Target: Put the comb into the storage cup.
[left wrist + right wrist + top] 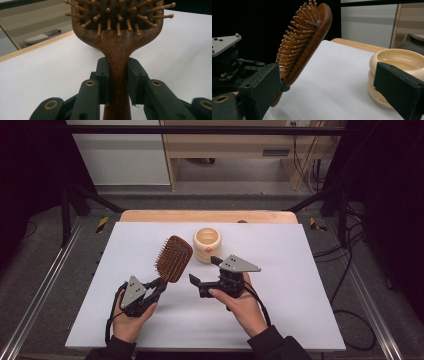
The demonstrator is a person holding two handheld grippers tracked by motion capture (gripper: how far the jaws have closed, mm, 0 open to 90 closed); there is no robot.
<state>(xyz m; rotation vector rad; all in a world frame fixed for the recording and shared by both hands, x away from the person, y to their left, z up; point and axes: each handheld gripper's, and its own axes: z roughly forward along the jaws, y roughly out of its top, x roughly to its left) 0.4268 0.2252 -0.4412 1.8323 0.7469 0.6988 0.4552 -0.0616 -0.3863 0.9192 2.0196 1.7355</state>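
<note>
The left gripper (159, 285) pinches the wooden hairbrush (173, 258) by the neck of its handle, its two black jaws pressed flat against either side of the wood just below the bristled head, as the left gripper view makes plain (117, 82). The brush is held lifted off the white table (280, 320), head tilted up and away from the person, its pins facing toward the right gripper. The cream-coloured bowl (207, 244) stands just beyond and to the right of the brush head, apart from it.

The right gripper (205, 270) hangs beside the brush with its jaws spread wide and nothing between them; in the right gripper view one jaw sits close to the lower pins of the brush (304, 42) and the other stands in front of the bowl (397, 62).

The step in hand looks like a handover or a two-handed regrasp of the brush. To do it well, the right gripper should probably close on bare wood rather than on the pins, which would let the brush slip or twist. The rim of the head or the handle below the left jaws would likely serve. The left grip should hold firm until the right one has fully seated, and the brush head should stay clear of the bowl, since a swing toward it could knock it.
</note>
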